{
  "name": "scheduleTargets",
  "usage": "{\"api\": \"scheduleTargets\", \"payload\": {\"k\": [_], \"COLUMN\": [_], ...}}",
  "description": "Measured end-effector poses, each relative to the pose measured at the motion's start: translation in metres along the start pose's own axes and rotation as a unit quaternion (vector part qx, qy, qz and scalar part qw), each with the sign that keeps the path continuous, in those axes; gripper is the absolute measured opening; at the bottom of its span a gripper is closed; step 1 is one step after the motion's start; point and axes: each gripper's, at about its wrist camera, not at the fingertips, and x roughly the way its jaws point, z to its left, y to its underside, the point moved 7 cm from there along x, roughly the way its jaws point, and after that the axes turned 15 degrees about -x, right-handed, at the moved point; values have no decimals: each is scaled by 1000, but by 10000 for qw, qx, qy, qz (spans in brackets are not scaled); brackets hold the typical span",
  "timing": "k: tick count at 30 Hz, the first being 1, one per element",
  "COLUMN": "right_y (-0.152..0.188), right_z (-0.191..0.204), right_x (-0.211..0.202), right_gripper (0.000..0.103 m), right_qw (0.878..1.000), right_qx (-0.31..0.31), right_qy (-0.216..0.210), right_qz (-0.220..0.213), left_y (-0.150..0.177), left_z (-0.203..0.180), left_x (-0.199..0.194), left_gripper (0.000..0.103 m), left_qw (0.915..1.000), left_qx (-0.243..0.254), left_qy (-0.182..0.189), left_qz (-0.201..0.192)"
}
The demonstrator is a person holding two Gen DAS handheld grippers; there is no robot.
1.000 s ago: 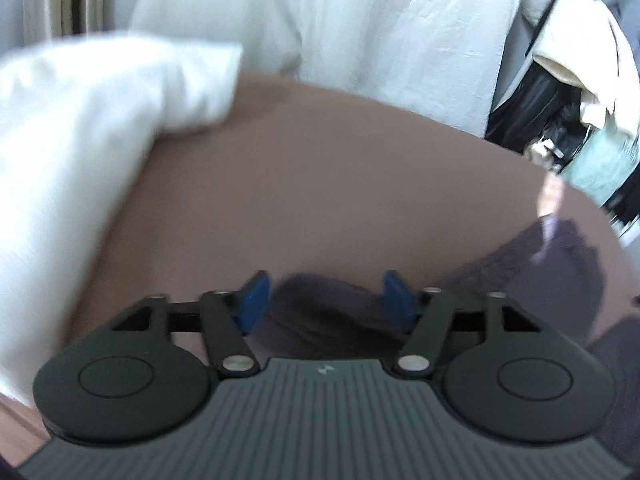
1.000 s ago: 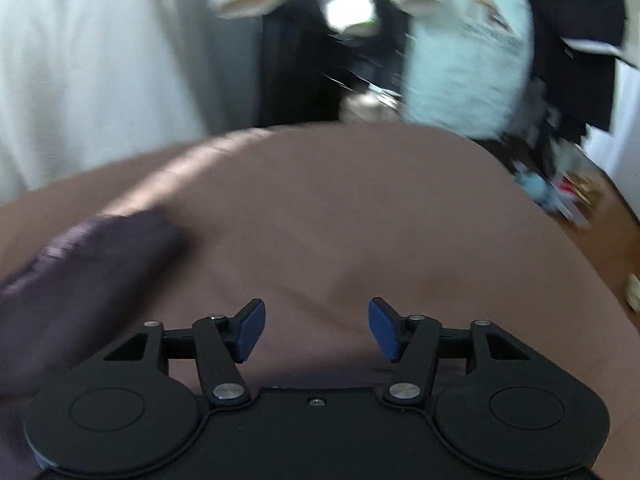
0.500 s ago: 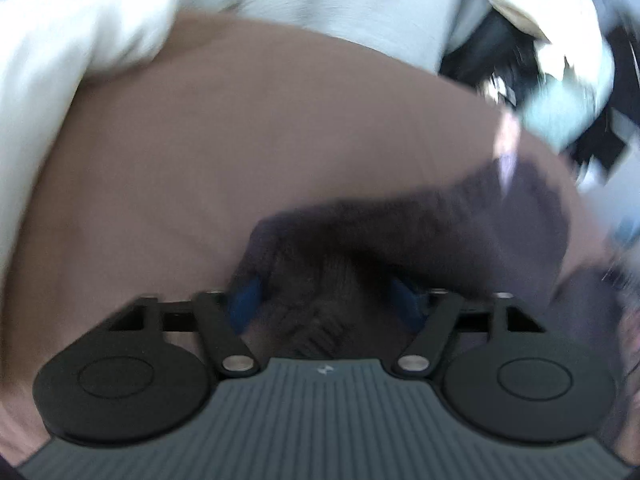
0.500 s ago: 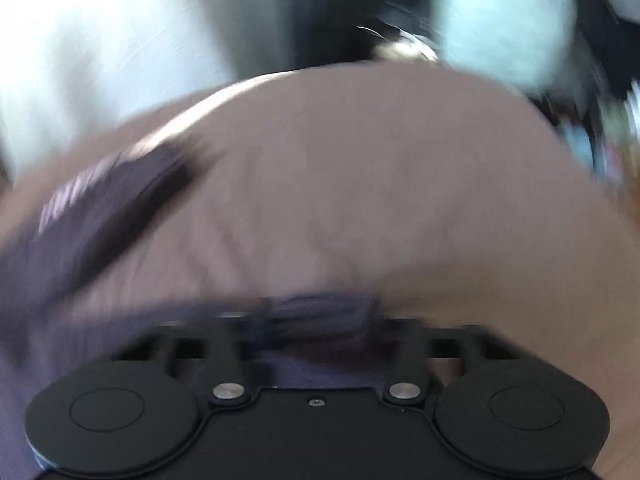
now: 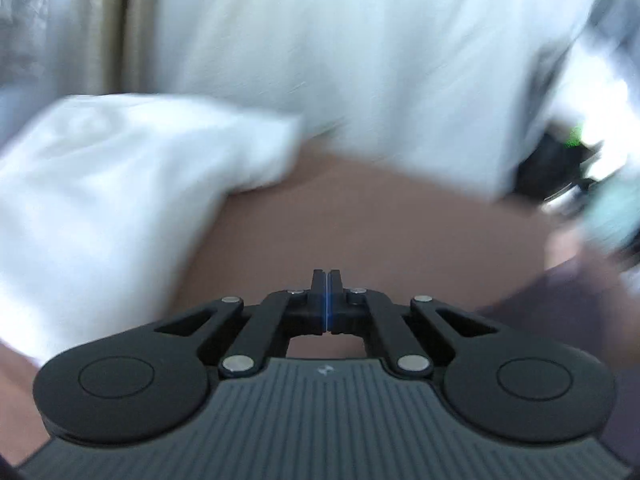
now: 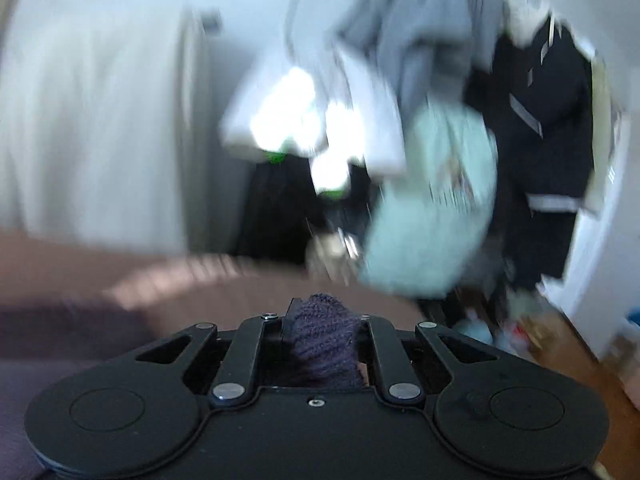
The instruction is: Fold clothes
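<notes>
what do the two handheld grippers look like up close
Both are matte black linkage builds with silver pivot pins and two round black discs at the base. The left gripper has a grey ribbed body with a small pale mark, and a thin blue line shows where its fingers meet. The right gripper has a smooth black body with a small centre screw.

Ahead of our left gripper (image 5: 327,280) we see a bare stretch of brown bed surface (image 5: 380,216) with room to pass. A white pillow (image 5: 120,184) crowds its left side, and white bedding (image 5: 360,60) walls off the far edge. To the right, hanging clothes (image 6: 432,200) crowd the bedside.
</notes>
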Motion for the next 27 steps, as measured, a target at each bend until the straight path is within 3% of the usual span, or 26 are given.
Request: {"api": "scheduleTargets", "payload": {"k": [1,2,4,7,10,12,14,21,23,25,27], "right_y": [15,29,48,66,92,118,141,216,230,249,264], "right_z": [5,9,10,13,12,12,12,14,11,11,16], "right_x": [15,28,27,-4,-49,-86,-121,-200,-203,-208,-213], "right_gripper": [27,44,46,68,70,70,70,71,71,71,71], "right_qw": [9991,9966,9930,9905,9856,9811,9777,9715,9602,9332,9019], "right_qx": [-93,-154,155,975,1341,1606,1802,1979,2360,3131,3890], "right_qy": [163,317,459,-191,-525,-668,-746,-611,-710,-882,-1105], "right_qz": [389,750,1076,946,885,848,773,1149,1318,1524,1517], "left_y": [7,14,24,39,65,89,111,167,179,191,202], "left_z": [8,15,20,20,19,15,16,17,19,26,33], "left_x": [11,17,5,-35,-68,-76,-87,-148,-161,-171,-181], "left_gripper": [0,1,3,13,29,30,40,52,54,56,56], "left_qw": [9993,9982,9974,9976,9978,9934,9882,9853,9863,9855,9855], "left_qx": [93,99,-308,-179,209,440,589,992,722,147,-93], "left_qy": [-327,-489,62,231,99,0,-239,-684,-591,-368,-335], "left_qz": [169,340,644,626,625,1055,1397,1207,1361,1651,1663]}}
